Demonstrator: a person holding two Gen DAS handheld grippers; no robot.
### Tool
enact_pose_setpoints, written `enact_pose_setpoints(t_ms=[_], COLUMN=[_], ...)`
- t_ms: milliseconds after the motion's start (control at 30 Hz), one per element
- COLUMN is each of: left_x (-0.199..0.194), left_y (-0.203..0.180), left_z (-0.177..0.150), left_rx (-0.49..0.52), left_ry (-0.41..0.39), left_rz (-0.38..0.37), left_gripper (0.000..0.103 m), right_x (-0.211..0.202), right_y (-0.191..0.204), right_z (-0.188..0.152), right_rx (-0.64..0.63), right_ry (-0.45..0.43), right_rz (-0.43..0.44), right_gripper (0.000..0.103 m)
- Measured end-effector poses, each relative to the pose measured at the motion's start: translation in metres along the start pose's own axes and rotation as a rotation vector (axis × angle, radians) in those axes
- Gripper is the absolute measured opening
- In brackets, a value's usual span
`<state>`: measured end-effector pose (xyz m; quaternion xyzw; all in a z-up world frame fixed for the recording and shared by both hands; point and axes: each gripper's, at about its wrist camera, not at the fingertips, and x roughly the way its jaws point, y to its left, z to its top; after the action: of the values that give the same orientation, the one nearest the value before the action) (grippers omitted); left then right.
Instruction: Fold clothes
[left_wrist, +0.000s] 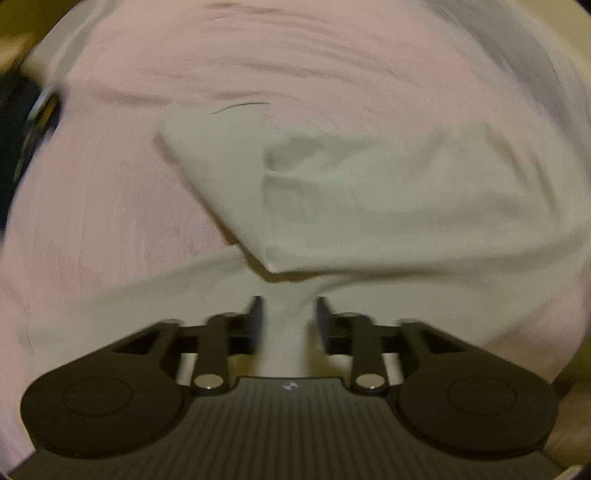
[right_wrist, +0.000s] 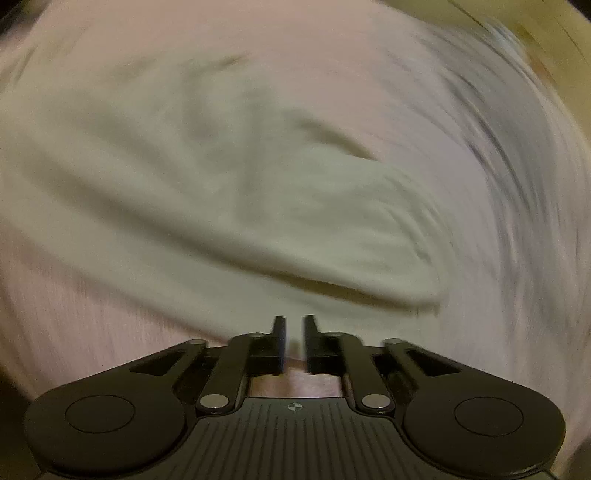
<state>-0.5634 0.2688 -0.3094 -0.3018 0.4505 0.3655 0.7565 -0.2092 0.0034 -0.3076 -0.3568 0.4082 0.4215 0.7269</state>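
Note:
A white garment (left_wrist: 369, 192) lies crumpled on a pink sheet (left_wrist: 110, 184), with one flap folded over into a point near the middle of the left wrist view. My left gripper (left_wrist: 290, 310) is shut on a bunched strip of this garment that runs down between its fingers. In the right wrist view the same white garment (right_wrist: 221, 184) spreads ahead, blurred by motion. Its near edge reaches the tips of my right gripper (right_wrist: 294, 325), whose jaws stand a narrow gap apart with pale cloth showing between them.
The pink sheet (right_wrist: 74, 314) covers most of the surface under the garment. A dark object with a shiny rim (left_wrist: 33, 122) sits at the left border. Grey-white fabric (right_wrist: 517, 166) lies to the right, and a yellowish wooden surface (right_wrist: 535, 29) shows at the far right corner.

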Motion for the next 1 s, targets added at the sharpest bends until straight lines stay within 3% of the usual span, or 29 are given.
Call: enact_pose_setpoints(t_ms=[33, 67, 200, 333, 533, 633, 667, 700, 733, 800, 933, 1000], left_x=[-0.002, -0.002, 0.014, 0.031, 0.04, 0.046, 0.051, 0.054, 0.055, 0.052, 0.014, -0.002], left_y=[0.005, 0.011, 0.028, 0.037, 0.031, 0.029, 0.027, 0.026, 0.025, 0.02, 0.009, 0.009], left_z=[0.003, 0.005, 0.009, 0.004, -0.003, -0.003, -0.001, 0.001, 0.004, 0.009, 0.006, -0.005], left_rx=[-0.103, -0.197, -0.489, -0.691, -0.78, -0.787, -0.775, -0.756, -0.732, -0.679, -0.593, -0.571], left_ry=[-0.022, -0.038, -0.048, -0.053, -0.079, -0.091, -0.094, -0.097, -0.102, -0.131, -0.232, -0.245], left_rz=[-0.004, -0.004, -0.032, -0.082, -0.098, -0.117, -0.125, -0.129, -0.129, -0.123, -0.121, -0.096], left_gripper=[0.037, 0.042, 0.043, 0.041, 0.041, 0.028, 0.013, 0.0, 0.0, 0.0, 0.0, 0.0], right_x=[-0.005, -0.008, -0.002, 0.01, 0.025, 0.034, 0.037, 0.041, 0.045, 0.052, 0.031, 0.017], right_y=[-0.014, -0.029, -0.102, -0.141, -0.17, -0.17, -0.171, -0.173, -0.175, -0.178, -0.184, -0.186], right_z=[0.002, 0.003, -0.006, -0.022, -0.02, -0.025, -0.026, -0.026, -0.024, -0.02, -0.02, -0.02], right_rx=[0.145, 0.298, 0.926, 1.216, 1.282, 1.301, 1.3, 1.296, 1.284, 1.255, 1.191, 1.158], right_ry=[-0.023, -0.046, -0.152, -0.234, -0.263, -0.242, -0.25, -0.25, -0.233, -0.196, -0.227, -0.254], right_rz=[0.027, 0.058, 0.219, 0.263, 0.295, 0.308, 0.311, 0.31, 0.298, 0.268, 0.256, 0.256], right_gripper=[0.055, 0.062, 0.063, 0.063, 0.063, 0.061, 0.059, 0.051, 0.029, 0.0, 0.0, 0.0])
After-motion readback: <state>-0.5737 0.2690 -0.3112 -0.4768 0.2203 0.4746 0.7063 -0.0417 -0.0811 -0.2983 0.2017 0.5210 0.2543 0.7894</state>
